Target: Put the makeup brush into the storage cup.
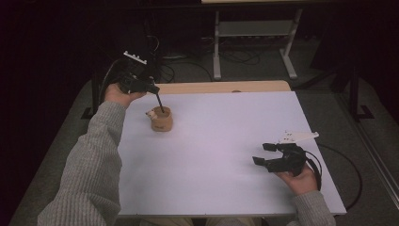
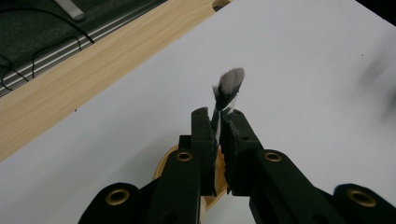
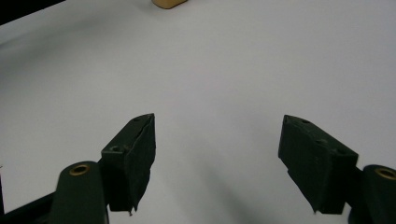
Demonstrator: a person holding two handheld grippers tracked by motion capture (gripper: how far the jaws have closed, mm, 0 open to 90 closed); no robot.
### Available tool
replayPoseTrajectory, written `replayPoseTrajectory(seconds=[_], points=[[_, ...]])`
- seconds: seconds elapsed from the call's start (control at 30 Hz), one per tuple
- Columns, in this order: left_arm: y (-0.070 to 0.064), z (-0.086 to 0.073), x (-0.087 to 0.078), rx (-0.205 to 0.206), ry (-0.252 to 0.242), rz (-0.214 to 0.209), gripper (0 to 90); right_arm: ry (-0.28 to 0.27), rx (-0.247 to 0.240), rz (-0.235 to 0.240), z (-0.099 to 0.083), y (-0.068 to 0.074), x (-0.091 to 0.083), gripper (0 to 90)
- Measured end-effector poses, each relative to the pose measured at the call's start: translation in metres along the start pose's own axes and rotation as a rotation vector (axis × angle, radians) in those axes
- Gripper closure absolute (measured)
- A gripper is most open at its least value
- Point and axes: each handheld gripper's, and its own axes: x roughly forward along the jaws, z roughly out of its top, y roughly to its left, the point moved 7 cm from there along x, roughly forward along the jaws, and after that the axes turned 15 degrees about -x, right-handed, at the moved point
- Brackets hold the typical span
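Dim room, soft shadows, slight blur

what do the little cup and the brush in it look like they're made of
Cup: probably wood or bamboo, given its matte tan, light-brown surface, though grain is too small to tell. Brush: soft hair or synthetic bristles, grey fading to pale tips, on a dark handle, clamped by the left gripper.

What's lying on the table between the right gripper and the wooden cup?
Nothing: in the high view, bare white table separates the right gripper from the wooden cup.
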Motion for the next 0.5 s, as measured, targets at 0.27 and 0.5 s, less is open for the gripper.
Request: replayPoseTrajectory(seconds=[0.27, 0.5], points=[[0.006, -0.006, 0.007, -0.024, -0.002, 0.000, 83.7, 0.004, 0.002, 0.001, 0.000, 0.000, 0.001, 26.3], [0.011, -0.012, 0.011, -0.043, -0.003, -0.006, 83.7, 0.009, 0.002, 0.007, -0.001, 0.001, 0.004, 26.3]])
